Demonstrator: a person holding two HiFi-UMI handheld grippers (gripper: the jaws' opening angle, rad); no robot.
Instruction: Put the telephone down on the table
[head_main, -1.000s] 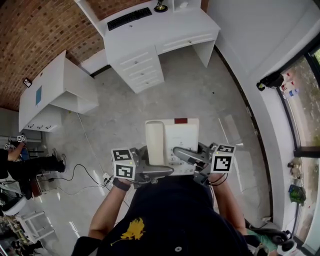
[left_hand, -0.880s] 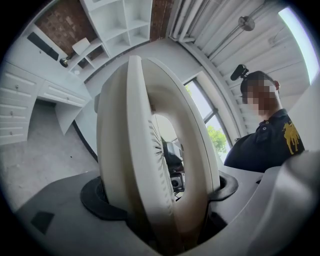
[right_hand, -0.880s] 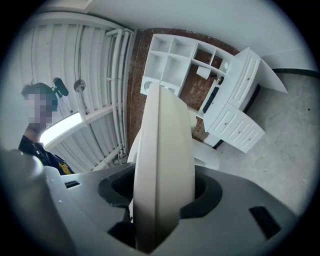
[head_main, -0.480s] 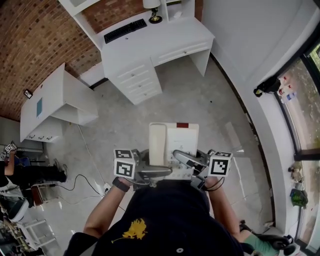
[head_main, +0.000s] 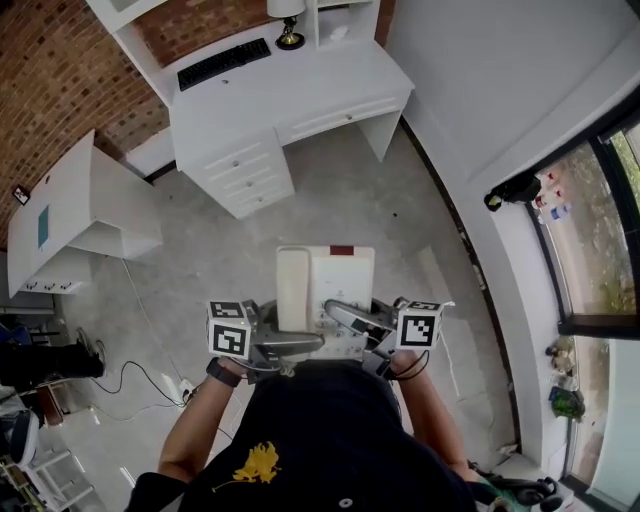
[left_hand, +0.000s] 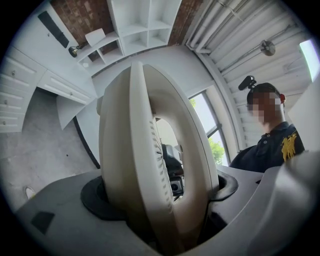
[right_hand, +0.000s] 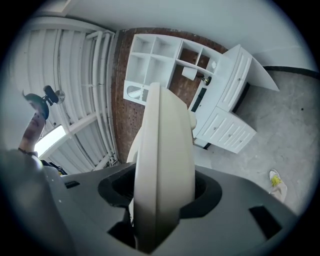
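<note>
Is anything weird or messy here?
The telephone sits on no table: the left gripper and right gripper clamp it in the air above the floor. A loose black cable snakes across the floor at the left.

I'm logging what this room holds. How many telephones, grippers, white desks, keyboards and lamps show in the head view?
telephone: 1
grippers: 2, the left gripper and the right gripper
white desks: 2, the desk with the keyboard and the desk at the left
keyboard: 1
lamp: 1
Total: 7
</note>
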